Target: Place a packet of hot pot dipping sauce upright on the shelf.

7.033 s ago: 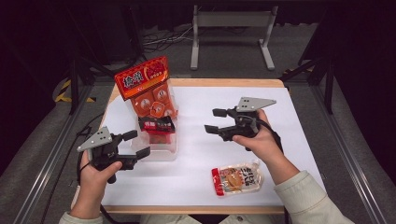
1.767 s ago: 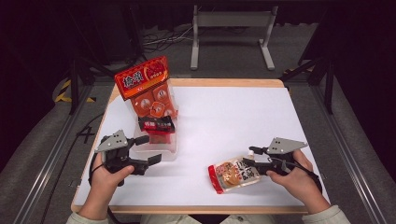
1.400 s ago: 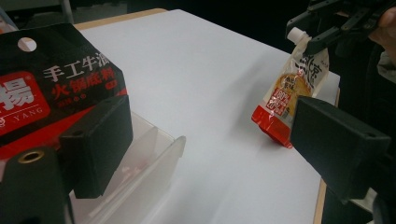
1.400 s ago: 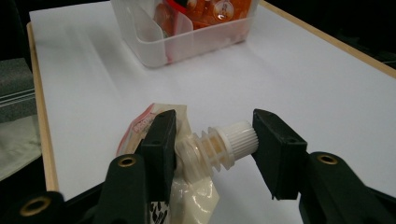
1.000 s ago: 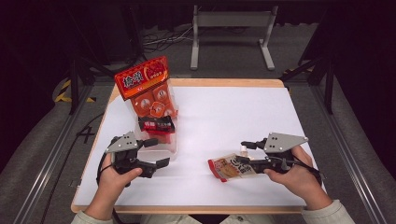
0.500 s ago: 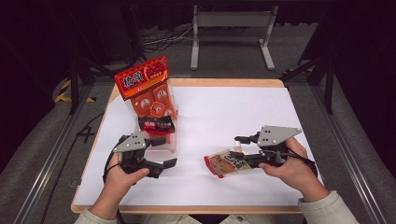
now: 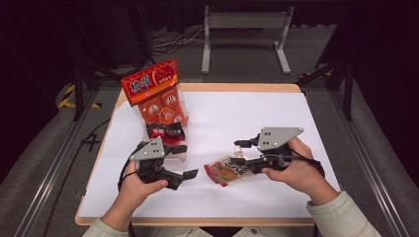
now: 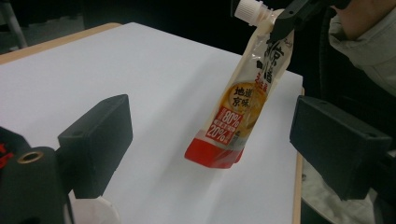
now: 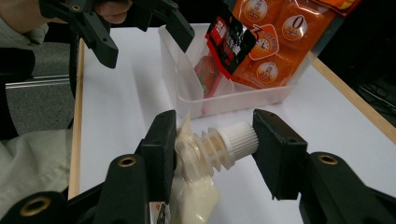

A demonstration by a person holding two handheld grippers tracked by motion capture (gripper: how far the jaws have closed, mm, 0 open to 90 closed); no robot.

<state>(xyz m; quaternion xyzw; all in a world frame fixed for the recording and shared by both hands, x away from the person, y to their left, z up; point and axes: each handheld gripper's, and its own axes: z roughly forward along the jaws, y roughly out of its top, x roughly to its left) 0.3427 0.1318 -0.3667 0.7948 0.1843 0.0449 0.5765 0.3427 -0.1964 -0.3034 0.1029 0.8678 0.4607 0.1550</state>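
1. The right gripper (image 7: 243, 153) is clamped on the ribbed white screw cap of the spouted pouch (image 7: 231, 170), one black pad at the cap's end and one behind the spout.
2. The pouch, glossy soft plastic with a red bottom edge, hangs tilted just above the white table (image 7: 247, 113), near the middle of the near half.
3. The left gripper (image 7: 184, 160), left of the pouch, has its blocky black jaws wide apart with nothing between them.
4. Beside it stands a clear plastic bin (image 7: 174, 158) with orange snack packets (image 7: 158, 96).
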